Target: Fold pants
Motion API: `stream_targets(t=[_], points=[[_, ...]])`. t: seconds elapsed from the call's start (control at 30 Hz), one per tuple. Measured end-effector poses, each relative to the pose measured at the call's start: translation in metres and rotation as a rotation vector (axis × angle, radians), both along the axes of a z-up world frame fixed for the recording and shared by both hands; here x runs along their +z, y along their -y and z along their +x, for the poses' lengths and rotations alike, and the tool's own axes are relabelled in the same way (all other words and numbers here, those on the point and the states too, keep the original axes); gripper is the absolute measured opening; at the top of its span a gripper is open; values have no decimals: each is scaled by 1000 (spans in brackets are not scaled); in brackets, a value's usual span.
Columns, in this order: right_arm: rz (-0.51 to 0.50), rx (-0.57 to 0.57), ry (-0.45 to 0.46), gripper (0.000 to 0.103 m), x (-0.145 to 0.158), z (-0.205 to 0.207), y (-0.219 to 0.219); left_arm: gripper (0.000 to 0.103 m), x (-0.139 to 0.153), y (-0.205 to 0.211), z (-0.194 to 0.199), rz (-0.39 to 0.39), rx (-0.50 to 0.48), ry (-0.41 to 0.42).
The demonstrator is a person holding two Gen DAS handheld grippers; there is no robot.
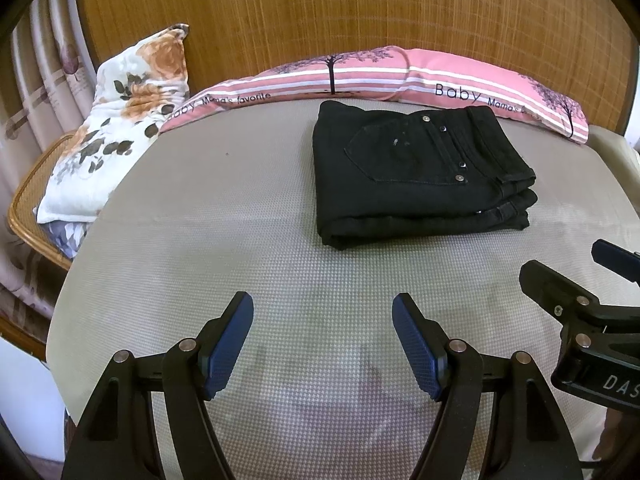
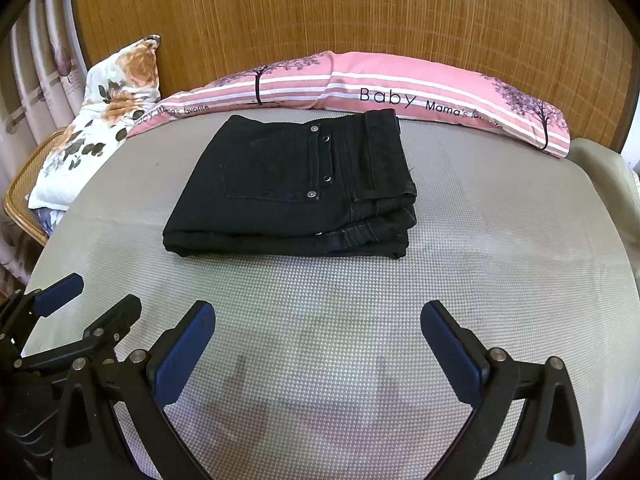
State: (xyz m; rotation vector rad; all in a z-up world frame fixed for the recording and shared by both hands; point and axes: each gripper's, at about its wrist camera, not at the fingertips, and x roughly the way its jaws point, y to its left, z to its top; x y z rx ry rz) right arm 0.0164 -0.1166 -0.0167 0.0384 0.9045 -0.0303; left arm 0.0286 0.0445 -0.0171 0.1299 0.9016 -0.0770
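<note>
Black pants (image 1: 416, 176) lie folded in a compact stack on the grey mesh bed surface (image 1: 224, 216), back pocket up, waistband to the right. They also show in the right wrist view (image 2: 292, 188). My left gripper (image 1: 322, 312) is open and empty, well short of the pants, over bare mesh. My right gripper (image 2: 316, 320) is open and empty, also short of the pants. The right gripper shows at the right edge of the left wrist view (image 1: 572, 276); the left gripper shows at the left edge of the right wrist view (image 2: 100, 300).
A pink striped "Baby" pillow (image 1: 400, 76) lies along the far edge against a bamboo-mat wall (image 1: 320, 12). A floral pillow (image 1: 120, 120) leans at the far left over a rattan chair (image 1: 28, 200). Curtains (image 1: 44, 72) hang at left.
</note>
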Motion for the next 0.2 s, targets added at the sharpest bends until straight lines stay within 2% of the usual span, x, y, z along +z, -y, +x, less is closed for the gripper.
stream_targets(t=[0.2], points=[[-4,1,-3,102,0,2,-1,72,0,-1,6,-22,-14,-19]])
